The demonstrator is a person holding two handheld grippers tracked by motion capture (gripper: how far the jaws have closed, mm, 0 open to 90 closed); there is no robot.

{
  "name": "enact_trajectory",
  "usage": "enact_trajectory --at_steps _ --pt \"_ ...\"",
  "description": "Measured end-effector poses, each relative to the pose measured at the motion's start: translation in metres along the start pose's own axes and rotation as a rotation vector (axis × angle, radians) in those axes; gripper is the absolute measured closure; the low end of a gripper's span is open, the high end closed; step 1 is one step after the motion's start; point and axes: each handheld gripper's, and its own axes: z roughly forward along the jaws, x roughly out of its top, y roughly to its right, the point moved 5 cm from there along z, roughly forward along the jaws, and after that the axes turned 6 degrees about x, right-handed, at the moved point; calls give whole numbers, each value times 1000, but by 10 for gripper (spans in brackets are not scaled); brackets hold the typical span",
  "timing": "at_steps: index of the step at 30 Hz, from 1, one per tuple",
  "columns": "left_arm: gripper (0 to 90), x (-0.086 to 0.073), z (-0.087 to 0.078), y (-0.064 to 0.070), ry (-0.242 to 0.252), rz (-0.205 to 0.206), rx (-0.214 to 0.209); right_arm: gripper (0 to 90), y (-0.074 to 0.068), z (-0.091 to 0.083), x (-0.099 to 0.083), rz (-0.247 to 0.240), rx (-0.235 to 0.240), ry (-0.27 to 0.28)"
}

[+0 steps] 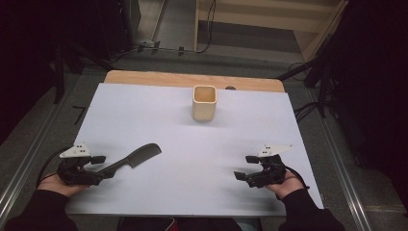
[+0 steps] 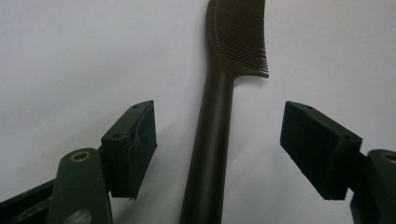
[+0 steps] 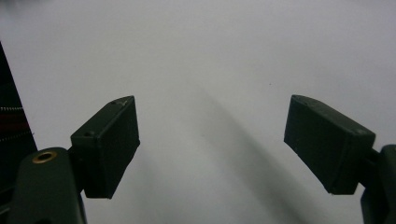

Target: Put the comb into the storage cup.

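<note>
While both grippers wait:
Left gripper [image 2: 219, 149]: jaws apart, astride comb [image 2: 212, 140] handle — untouched.
Right gripper [image 3: 210, 149]: agape, right of comb.
Comb: likely light, stiff, slick — take mid-handle.

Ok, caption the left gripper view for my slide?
Open left gripper straddling the dark comb handle on the white table.

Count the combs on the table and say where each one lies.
1. The dark comb lies at the table's near left, its handle between the open left tongs. None seems hidden.
</note>
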Motion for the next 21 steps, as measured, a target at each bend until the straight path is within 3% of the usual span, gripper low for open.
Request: enact_trajectory --at_steps 7,15,21 --pt "335 -5 6 1 -42 24 10 162 0 1 0 -1 -2 -2" --pt "379 -7 6 3 -29 70 39 162 0 1 0 -2 -4 -4" --pt "425 -6 7 7 -68 146 100 162 1 1 0 -1 -5 -3"
